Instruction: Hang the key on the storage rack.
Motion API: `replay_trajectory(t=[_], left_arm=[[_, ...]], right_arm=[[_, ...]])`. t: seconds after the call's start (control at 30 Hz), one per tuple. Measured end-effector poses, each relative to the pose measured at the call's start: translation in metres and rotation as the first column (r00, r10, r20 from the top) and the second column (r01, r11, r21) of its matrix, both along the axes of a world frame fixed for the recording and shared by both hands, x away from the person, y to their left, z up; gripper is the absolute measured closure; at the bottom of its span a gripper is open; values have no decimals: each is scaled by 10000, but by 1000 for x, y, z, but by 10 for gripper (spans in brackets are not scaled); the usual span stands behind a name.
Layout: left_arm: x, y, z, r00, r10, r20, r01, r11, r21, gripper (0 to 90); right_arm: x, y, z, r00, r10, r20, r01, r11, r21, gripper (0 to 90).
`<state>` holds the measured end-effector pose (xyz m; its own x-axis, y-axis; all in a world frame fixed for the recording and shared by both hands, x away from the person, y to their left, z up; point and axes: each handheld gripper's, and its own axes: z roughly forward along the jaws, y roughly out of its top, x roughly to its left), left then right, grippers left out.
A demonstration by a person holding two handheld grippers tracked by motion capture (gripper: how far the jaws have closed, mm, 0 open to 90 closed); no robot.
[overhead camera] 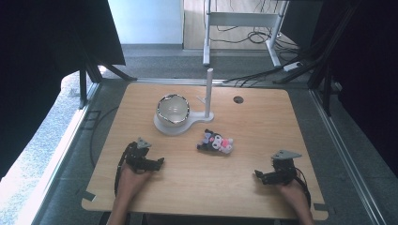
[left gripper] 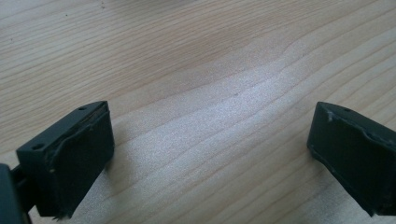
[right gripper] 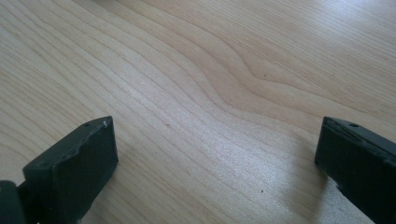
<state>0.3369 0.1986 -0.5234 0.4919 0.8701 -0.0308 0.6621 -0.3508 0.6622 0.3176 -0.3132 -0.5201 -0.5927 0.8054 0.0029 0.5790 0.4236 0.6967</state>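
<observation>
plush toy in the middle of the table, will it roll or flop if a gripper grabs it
The plush toy looks soft and lumpy, so it will probably squash and sag rather than roll. It lies flat on the table, so tipping seems unlikely. Being small, it is likely light.

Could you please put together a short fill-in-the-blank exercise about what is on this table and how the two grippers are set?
1. The small plush toy lies on the wooden ____.
2. The bowl sits on a white stand with a tall upright ____ beside it.
3. The jaws of the left gripper stand ____, with bare wood between them.
4. The right gripper holds ____.

Missing words: table; post; open; nothing
</observation>
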Motion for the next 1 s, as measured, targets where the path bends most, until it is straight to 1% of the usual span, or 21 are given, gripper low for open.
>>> replay_trajectory(t=[0.7,1.0], left_arm=[[0,0,0,10000,4,-3,-4,10000,-2,5],[0,0,0,10000,3,-4,-3,10000,-1,5]], right_arm=[[1,0,0,10000,29,-5,-29,10000,-2,0],[2,1,2,9999,6,-140,-7,10000,-86,0]])
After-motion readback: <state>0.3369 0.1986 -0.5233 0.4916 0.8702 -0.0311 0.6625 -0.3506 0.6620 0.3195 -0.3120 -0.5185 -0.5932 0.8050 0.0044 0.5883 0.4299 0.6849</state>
